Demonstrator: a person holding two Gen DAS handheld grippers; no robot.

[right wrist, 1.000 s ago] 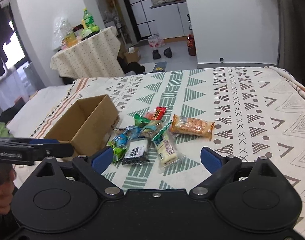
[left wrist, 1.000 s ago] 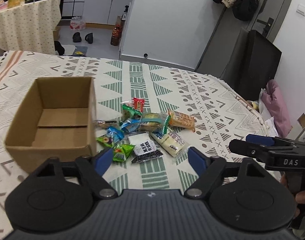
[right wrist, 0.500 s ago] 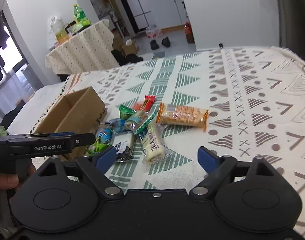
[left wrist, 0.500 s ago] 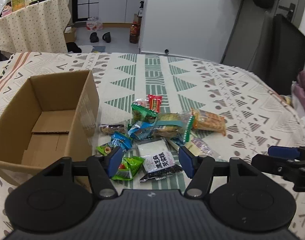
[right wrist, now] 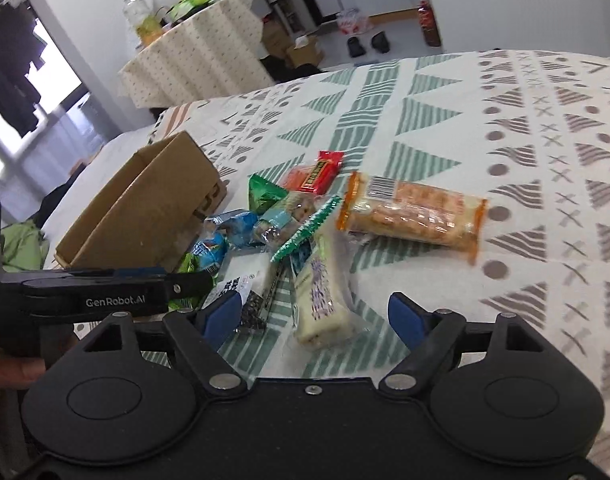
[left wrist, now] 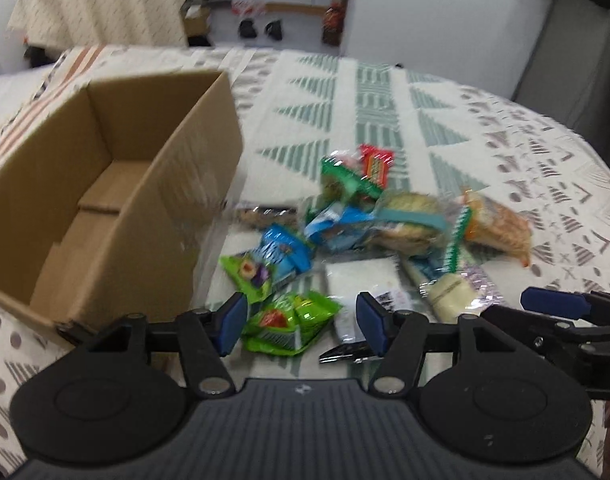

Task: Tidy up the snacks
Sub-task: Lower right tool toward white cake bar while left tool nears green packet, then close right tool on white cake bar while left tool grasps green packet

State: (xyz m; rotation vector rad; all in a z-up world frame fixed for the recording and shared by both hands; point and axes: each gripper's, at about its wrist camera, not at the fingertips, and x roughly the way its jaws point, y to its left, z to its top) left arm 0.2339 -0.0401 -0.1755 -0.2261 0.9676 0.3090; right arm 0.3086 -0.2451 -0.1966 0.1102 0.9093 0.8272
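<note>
While the box (left wrist: 105, 184) at the left stood empty, the left gripper (left wrist: 301, 316) hung with jaws apart about the green packet (left wrist: 289, 320) on the near edge of the snack pile (left wrist: 369, 216), not yet gripping. The right gripper (right wrist: 317, 316) was likewise spread, holding nothing, near the white bar (right wrist: 321, 300). Judged: first pick in hand; next, clamp the packet and carry it left.

Snacks (right wrist: 409, 212) beside cardboard box (right wrist: 145, 212)
</note>
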